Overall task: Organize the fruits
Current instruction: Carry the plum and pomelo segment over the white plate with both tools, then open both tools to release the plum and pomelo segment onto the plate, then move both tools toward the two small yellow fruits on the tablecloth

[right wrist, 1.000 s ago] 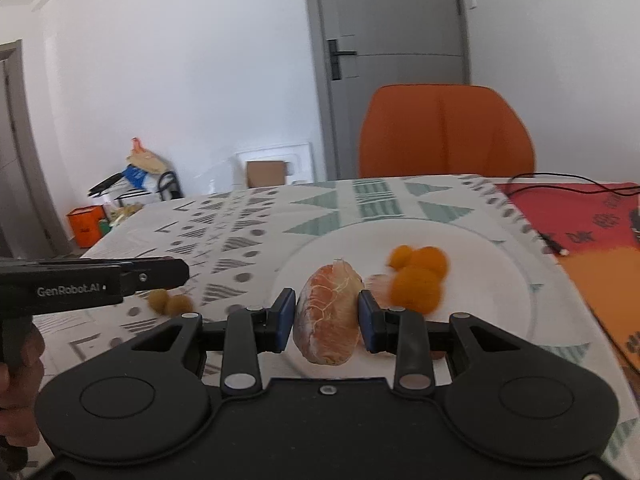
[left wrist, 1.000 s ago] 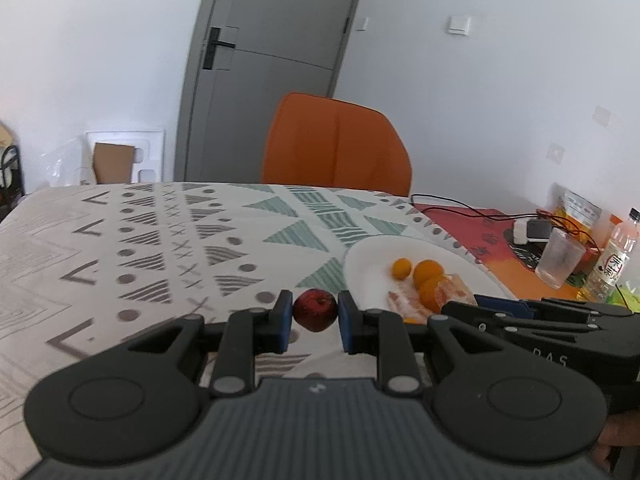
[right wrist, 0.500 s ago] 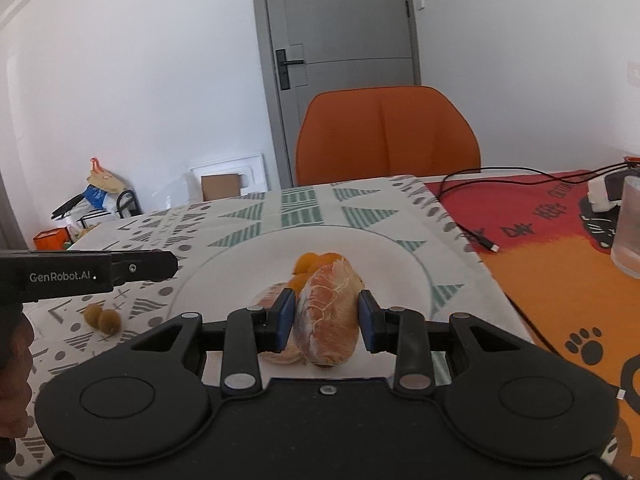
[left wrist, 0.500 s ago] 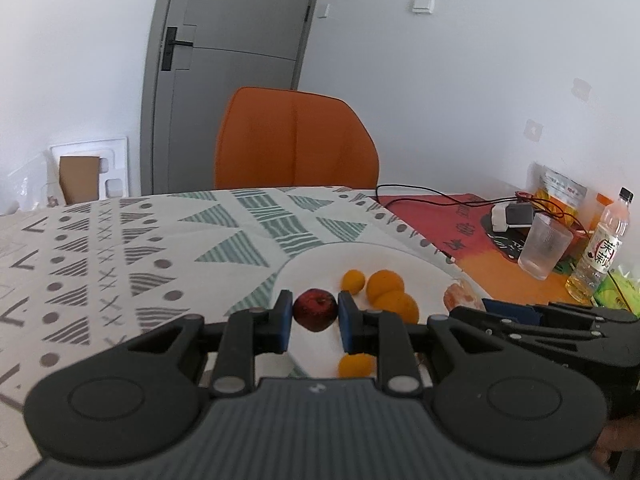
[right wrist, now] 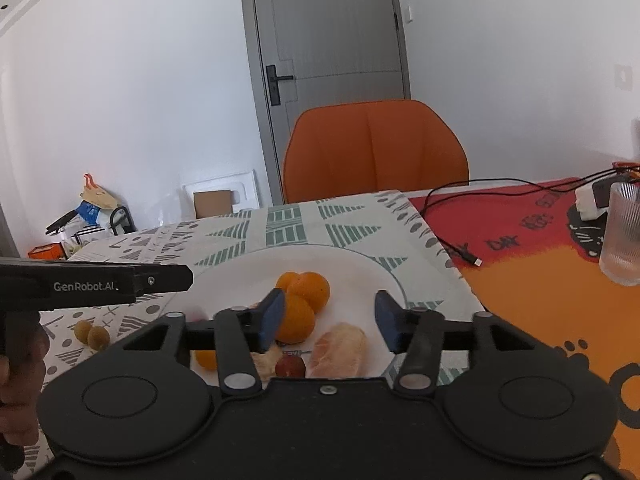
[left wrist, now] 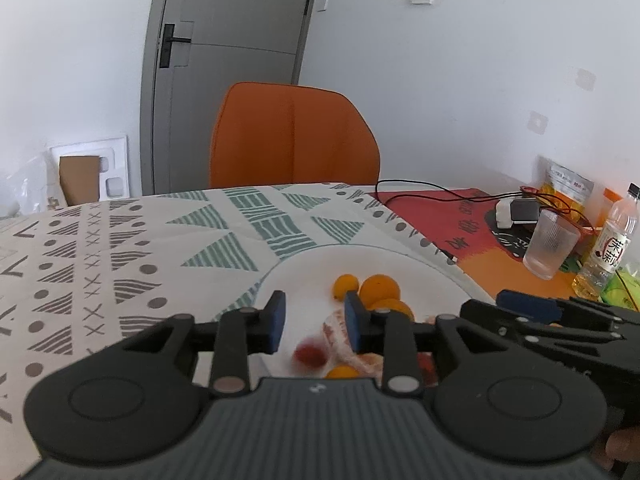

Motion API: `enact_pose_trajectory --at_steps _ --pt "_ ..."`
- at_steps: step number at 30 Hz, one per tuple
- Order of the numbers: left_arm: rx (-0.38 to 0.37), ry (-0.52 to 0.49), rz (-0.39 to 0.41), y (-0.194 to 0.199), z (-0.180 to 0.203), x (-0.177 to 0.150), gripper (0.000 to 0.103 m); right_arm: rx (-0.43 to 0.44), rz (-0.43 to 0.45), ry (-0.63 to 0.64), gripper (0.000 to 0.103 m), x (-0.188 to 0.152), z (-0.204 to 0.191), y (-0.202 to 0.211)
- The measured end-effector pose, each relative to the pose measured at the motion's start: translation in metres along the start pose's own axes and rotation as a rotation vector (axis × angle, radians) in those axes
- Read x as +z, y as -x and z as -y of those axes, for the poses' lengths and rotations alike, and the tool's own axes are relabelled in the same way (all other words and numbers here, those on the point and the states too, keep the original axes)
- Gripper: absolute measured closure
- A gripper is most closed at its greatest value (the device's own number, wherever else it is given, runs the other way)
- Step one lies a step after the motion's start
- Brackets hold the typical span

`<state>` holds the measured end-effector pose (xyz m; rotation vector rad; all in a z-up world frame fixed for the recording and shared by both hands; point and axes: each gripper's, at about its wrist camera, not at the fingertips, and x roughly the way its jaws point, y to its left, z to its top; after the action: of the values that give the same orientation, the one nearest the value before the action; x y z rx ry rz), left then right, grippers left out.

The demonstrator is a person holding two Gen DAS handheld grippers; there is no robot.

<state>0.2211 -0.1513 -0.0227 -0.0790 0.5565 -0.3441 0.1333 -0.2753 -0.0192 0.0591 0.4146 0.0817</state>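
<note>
On the round white plate [right wrist: 360,264] lay four small round orange citrus fruits [right wrist: 309,290], two peeled pale-orange citrus pieces [right wrist: 339,350] and one small dark-red fruit [right wrist: 291,366]. Two small round brownish fruits [right wrist: 91,334] sat on the bench beside it.
</note>
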Motion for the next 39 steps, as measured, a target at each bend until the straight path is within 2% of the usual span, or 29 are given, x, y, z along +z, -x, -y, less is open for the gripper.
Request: enact_pose_trajectory --at_steps 2,5,8,13,18,23,39 --pt "0.013 0.011 0.005 0.005 -0.005 -0.001 0.049 0.007 -0.001 -0.008 0.047 -0.001 -0.001 0.002" --pt "0.037 0.027 0.032 0.017 -0.012 -0.003 0.028 0.022 -0.007 -0.030 0.038 -0.003 -0.002 0.003" --pt "0.068 0.035 0.046 0.028 -0.020 -0.004 0.018 0.036 -0.009 -0.030 0.032 -0.006 -0.009 0.006" --pt "0.108 0.074 0.058 0.046 -0.035 -0.005 0.013 0.073 0.007 -0.034 0.011 -0.008 -0.021 0.014" --pt "0.139 0.097 0.070 0.062 -0.047 -0.010 0.009 0.100 0.019 -0.020 0.001 -0.009 -0.032 0.020" --pt "0.170 0.100 0.083 0.077 -0.053 -0.014 0.004 0.127 0.007 -0.021 0.000 -0.011 -0.040 0.023" --pt "0.214 0.127 0.105 0.119 -0.073 -0.027 0.003 0.181 -0.019 0.003 0.000 -0.015 -0.069 0.037"
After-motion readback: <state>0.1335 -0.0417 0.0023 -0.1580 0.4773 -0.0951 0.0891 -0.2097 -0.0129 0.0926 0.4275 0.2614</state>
